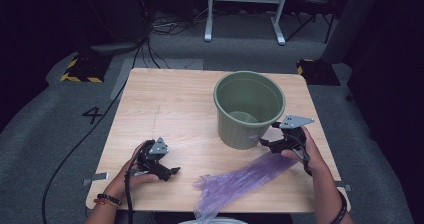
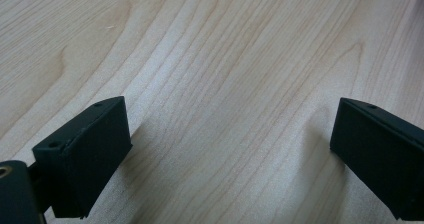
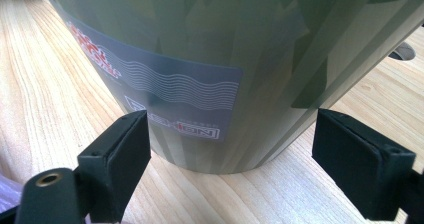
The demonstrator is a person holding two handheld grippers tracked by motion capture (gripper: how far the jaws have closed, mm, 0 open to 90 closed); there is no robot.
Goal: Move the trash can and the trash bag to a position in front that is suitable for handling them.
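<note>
Bucket (image 3: 200, 44) label: red lettering, white waves, unreadable.

Pale wooden table (image 1: 170, 104) — green bucket (image 1: 249, 109) standing; purple bag (image 1: 240, 180) lying flat.

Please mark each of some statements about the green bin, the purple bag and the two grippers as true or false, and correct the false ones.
1. The green bin stands upright on the table. True.
2. The purple bag is already inside the bin. False: it lies flat on the table in front of the bin, with one end hanging over the near edge.
3. The left gripper is open with only bare wood between its jaws. True.
4. The right gripper is shut on the bin's rim. False: its jaws stand apart, facing the bin's lower wall and its label.
5. The bin lies to the person's left. False: it is on the right half of the table, near the right gripper.
</note>
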